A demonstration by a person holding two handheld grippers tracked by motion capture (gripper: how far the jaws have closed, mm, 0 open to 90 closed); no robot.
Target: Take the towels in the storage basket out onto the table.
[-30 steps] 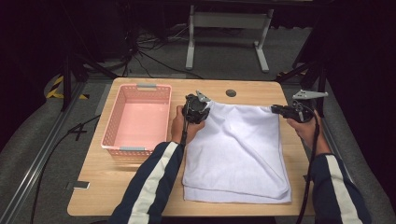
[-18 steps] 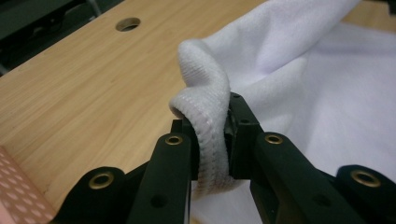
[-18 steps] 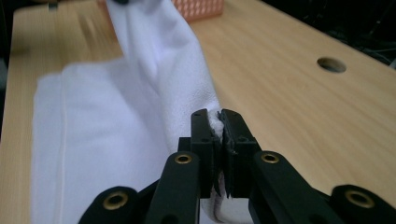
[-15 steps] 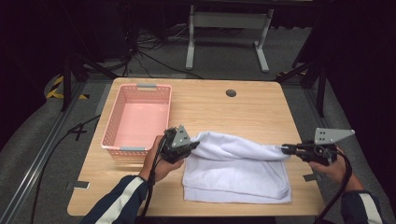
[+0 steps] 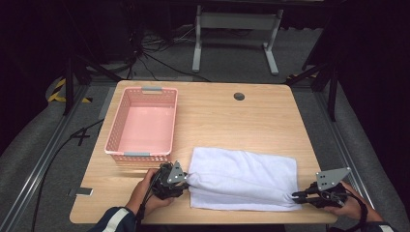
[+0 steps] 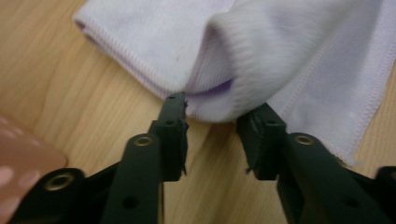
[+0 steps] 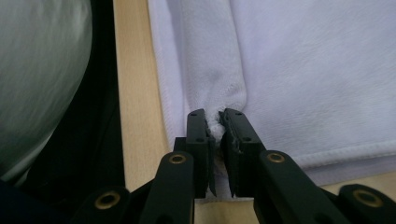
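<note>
Lying folded along the near edge of the wooden table (image 5: 251, 113), the white towel (image 5: 241, 176) is seen as a long band with its folded-over top layer drawn toward the person. Its left corner sits just ahead of the left gripper (image 5: 183, 180), whose jaws have just been opening: in the left gripper view they stand clearly apart, the rolled corner of the towel (image 6: 243, 60) resting at their tips with the pads no longer pressing on it. Its right corner is pinched by the right gripper (image 5: 296, 195); in the right gripper view the jaws are nearly together, with a bunched bit of the towel (image 7: 299, 70) hem caught between the pads, though they have just been easing open slightly. Both grippers are held low, close to the tabletop, at the towel's two near corners. A pink basket (image 5: 141, 126) is seen on the left part of the table, just beyond the left gripper and apart from the towel.
</note>
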